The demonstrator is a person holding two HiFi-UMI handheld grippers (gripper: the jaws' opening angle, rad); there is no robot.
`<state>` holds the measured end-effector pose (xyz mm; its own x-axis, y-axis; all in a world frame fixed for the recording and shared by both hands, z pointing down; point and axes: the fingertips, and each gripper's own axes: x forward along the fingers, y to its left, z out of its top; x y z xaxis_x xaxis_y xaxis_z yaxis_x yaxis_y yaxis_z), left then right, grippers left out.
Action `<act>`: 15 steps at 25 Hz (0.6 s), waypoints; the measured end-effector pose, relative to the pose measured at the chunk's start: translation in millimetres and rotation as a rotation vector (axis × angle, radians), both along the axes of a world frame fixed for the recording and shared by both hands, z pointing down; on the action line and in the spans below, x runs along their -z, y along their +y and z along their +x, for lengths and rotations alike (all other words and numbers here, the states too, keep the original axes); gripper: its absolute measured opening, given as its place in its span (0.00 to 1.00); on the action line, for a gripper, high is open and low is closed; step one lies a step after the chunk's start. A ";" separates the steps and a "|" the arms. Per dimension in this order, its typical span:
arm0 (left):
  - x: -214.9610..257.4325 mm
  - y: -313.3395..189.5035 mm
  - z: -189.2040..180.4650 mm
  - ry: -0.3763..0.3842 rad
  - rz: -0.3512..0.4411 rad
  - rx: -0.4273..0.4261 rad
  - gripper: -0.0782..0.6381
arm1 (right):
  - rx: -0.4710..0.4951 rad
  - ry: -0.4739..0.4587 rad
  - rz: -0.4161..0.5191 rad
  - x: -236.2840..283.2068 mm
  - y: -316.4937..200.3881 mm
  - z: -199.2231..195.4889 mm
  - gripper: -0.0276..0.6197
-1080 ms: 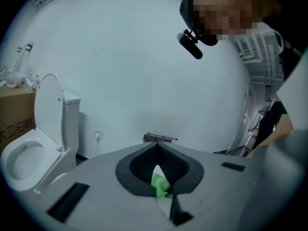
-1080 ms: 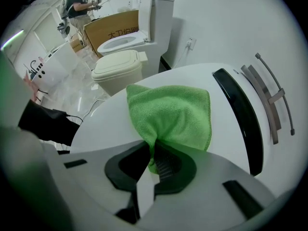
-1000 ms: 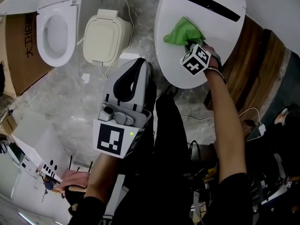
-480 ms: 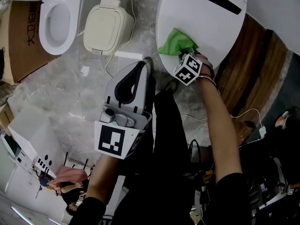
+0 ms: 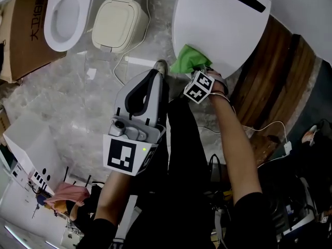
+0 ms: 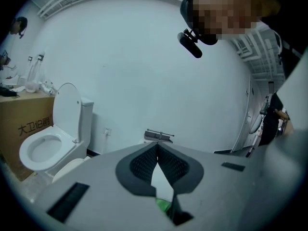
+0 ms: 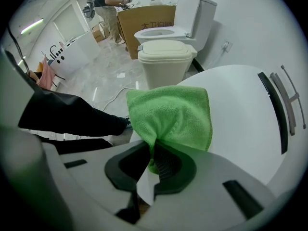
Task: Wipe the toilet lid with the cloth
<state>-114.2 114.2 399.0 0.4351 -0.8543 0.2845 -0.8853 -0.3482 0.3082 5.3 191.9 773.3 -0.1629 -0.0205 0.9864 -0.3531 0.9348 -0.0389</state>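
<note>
Left hand-held gripper [image 6: 157, 147]: jaws together, nothing between them; hangs by the person's legs, apart from the work.

Right hand-held gripper [image 7: 154, 154]: jaws clamped on a bunched fold of the green cloth [image 7: 169, 113]. The rest fans out past the jaws and lies on the near edge of the white toilet lid [image 5: 223, 30].

Judgement: cloth is light, soft and limp, so grip it at the bunch. Lid looks hard and glossy, so the cloth should glide easily.
</note>
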 end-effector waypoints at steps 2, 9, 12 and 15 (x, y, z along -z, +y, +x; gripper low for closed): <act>4.2 2.8 0.7 0.017 0.021 0.019 0.12 | 0.010 0.000 -0.008 -0.9 10.4 -1.6 0.10; 10.4 19.0 1.4 -0.002 0.041 0.042 0.12 | 0.087 0.008 -0.013 -3.3 39.6 -2.5 0.10; 14.0 23.8 -2.0 -0.016 0.036 0.059 0.12 | 0.045 -0.052 -0.031 6.2 47.6 -2.5 0.10; 16.5 26.7 -7.0 -0.027 0.044 0.071 0.12 | -0.135 -0.198 -0.063 32.8 40.2 -10.5 0.10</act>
<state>-121.2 140.8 382.5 0.3652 -0.8947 0.2573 -0.9162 -0.2966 0.2694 -5.1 232.1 740.5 -0.3535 0.0057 0.9354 -0.4544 0.8730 -0.1771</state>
